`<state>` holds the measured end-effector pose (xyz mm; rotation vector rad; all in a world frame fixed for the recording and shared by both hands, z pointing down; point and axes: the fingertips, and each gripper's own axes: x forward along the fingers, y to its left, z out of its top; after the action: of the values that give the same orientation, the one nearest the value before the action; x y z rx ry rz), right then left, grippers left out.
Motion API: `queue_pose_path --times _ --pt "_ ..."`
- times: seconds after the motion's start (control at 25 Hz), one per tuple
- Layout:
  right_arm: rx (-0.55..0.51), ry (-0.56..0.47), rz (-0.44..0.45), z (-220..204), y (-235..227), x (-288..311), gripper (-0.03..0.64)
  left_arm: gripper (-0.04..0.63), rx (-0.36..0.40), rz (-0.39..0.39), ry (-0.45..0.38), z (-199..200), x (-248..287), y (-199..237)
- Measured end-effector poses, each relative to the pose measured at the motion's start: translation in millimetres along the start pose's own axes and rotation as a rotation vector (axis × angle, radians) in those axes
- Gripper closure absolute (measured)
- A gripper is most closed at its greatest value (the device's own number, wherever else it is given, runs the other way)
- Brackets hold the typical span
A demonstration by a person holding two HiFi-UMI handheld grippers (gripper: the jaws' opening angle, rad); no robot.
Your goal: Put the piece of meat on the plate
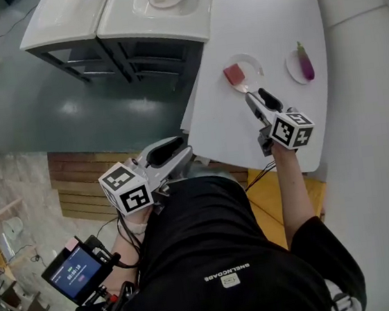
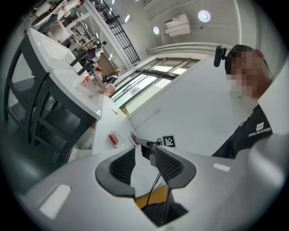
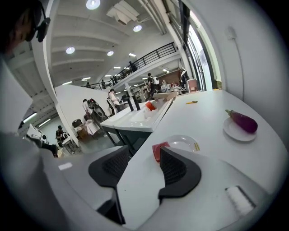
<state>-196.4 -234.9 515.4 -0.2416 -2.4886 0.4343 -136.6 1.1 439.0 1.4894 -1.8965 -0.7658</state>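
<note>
Straddling the rim of the plate (image 1: 255, 61), meat (image 1: 234, 74) (white table (image 1: 263, 25) around)

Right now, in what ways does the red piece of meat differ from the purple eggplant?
Colour and shape: the red piece of meat is short and flat; the purple eggplant is long and rounded.
Place: the eggplant lies fully on its small white plate; the meat sits at the edge of the other round plate.
Nearness: the meat is just ahead of the right tool; the eggplant lies farther right.
Shared: neither is held.
</note>
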Motion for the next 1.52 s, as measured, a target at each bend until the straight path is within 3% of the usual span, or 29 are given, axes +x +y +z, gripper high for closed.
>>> queue_pose_path --times 0.36,0.6,0.88,1.28,1.52 --pt "0.101 -0.167 -0.044 5 28 -67 0.403 0.453 0.025 -0.136 0.129 -1 22 -21" --pt "0.124 -0.279 -0.106 2 45 -134 0.419 0.456 0.036 -0.236 0.223 -23 37 -55" --pt "0.194 -0.394 -0.235 -36 51 -197 0.446 0.457 0.069 -0.376 0.369 -58 59 -83" --pt "0.343 -0.521 -0.427 -104 108 -280 0.465 0.463 0.119 -0.586 0.594 -103 47 -145" --pt "0.416 -0.598 -0.488 -138 145 -308 0.468 0.476 0.133 -0.645 0.667 -120 32 -165"
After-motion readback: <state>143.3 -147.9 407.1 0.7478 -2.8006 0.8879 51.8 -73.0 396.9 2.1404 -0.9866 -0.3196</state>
